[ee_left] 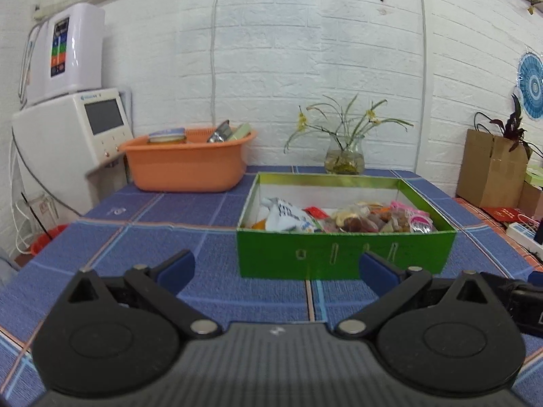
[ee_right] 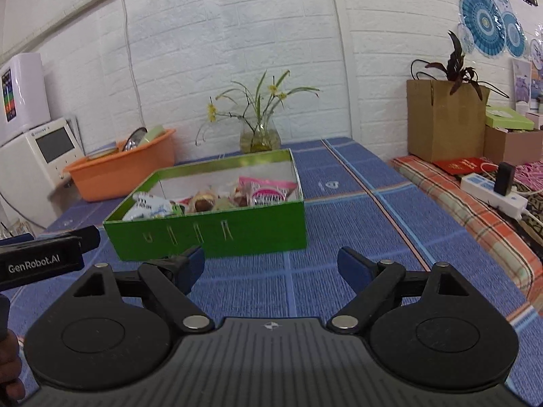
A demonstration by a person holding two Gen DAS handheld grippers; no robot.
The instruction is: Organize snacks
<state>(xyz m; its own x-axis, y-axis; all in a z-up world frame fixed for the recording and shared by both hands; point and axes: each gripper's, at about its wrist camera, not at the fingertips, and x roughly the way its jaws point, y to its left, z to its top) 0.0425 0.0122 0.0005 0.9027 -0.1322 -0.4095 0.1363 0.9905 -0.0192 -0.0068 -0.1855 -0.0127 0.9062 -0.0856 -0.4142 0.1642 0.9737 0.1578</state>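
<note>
A green open box (ee_left: 339, 257) (ee_right: 237, 227) sits on the blue checked tablecloth, holding several snack packets (ee_left: 346, 218) (ee_right: 217, 200): a white bag at its left, brown sweets in the middle, a pink packet at its right. Behind and left of it stands an orange basin (ee_left: 186, 166) (ee_right: 118, 173) with a jar, a silvery pouch and a green packet. My left gripper (ee_left: 276, 269) is open just short of the box's front wall, nothing between its fingers. My right gripper (ee_right: 271, 266) is open too, near the box's front right corner. The left gripper's body (ee_right: 40, 261) shows at the right wrist view's left edge.
A glass vase with a plant (ee_left: 344, 159) (ee_right: 259, 137) stands behind the box by the white brick wall. A white appliance (ee_left: 68, 142) is at the far left. To the right are a cardboard box (ee_right: 444, 122), a power strip (ee_right: 492, 195) and a red packet on a plaid cloth.
</note>
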